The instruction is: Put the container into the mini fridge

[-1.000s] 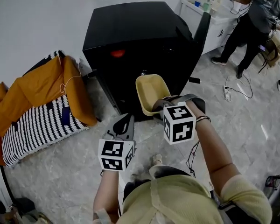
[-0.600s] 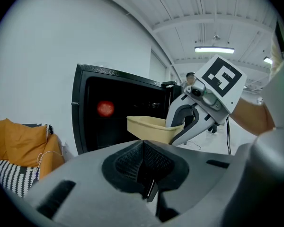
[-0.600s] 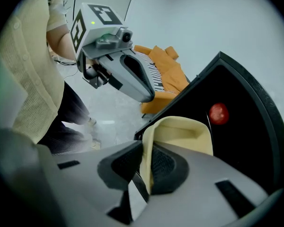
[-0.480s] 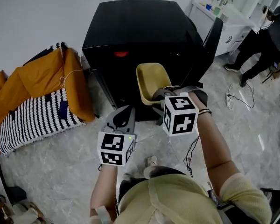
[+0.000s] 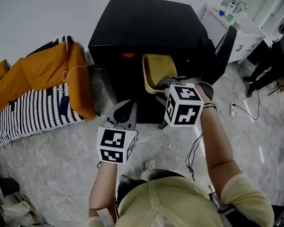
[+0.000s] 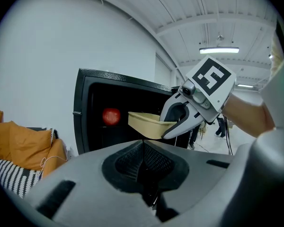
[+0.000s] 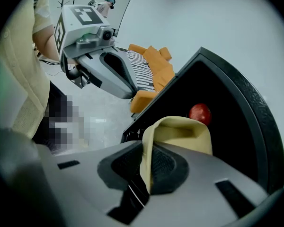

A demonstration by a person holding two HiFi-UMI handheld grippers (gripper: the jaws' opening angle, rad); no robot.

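Yellow container (image 5: pixel 157 70) sits tilted at the mouth of the open black mini fridge (image 5: pixel 146 27), its rim pinched by the right tongs (image 5: pixel 164 83). Left tongs (image 5: pixel 127 108) hang closed and empty, lower left. A red object (image 5: pixel 128 55) lies inside, just left of the container.

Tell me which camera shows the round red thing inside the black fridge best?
The right gripper view: the round red object appears nearly whole and sharp inside the black mini fridge, beyond the pale yellow container. The left gripper view shows it whole but blurrier; the head view catches only a red sliver.
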